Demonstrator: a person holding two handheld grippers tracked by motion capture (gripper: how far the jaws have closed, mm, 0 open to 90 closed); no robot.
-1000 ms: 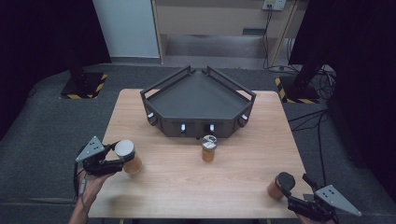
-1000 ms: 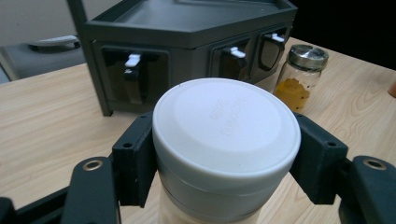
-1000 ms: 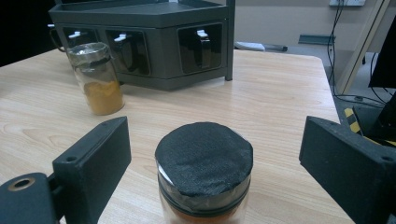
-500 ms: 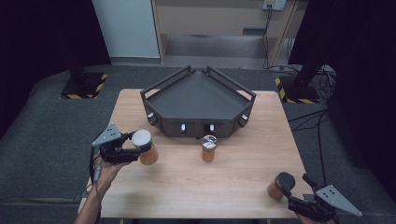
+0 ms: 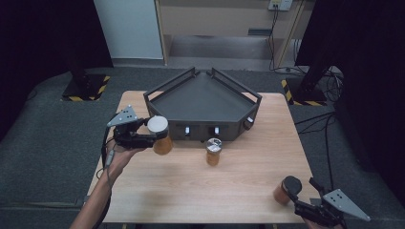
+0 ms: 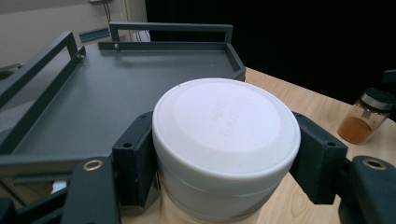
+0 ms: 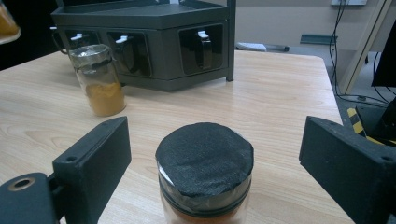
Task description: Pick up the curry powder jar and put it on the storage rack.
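My left gripper [image 5: 152, 135] is shut on a white-lidded jar [image 5: 159, 134] of orange-brown powder, held in the air just left of the dark tray's [image 5: 177, 102] front corner. In the left gripper view both pads press the jar's white lid [image 6: 226, 123] from the sides. At the table's front right my right gripper [image 5: 297, 201] stands open around a black-lidded jar [image 5: 286, 189] that rests on the wood. In the right gripper view that black-lidded jar [image 7: 204, 168] sits between the wide-apart jaws without touching them. A small silver-lidded jar [image 5: 213, 151] stands mid-table.
The dark railed tray [image 6: 116, 74] sits on a stand with black mugs [image 7: 200, 46] hung beneath its front. The silver-lidded jar [image 7: 98, 80] stands just before it. The wooden table [image 5: 200, 186] has bare room in the middle and front left. Grey carpet surrounds the table.
My left gripper has carried the white-lidded jar up and away from the front-left table edge toward the tray. The right gripper and its jar have stayed put.
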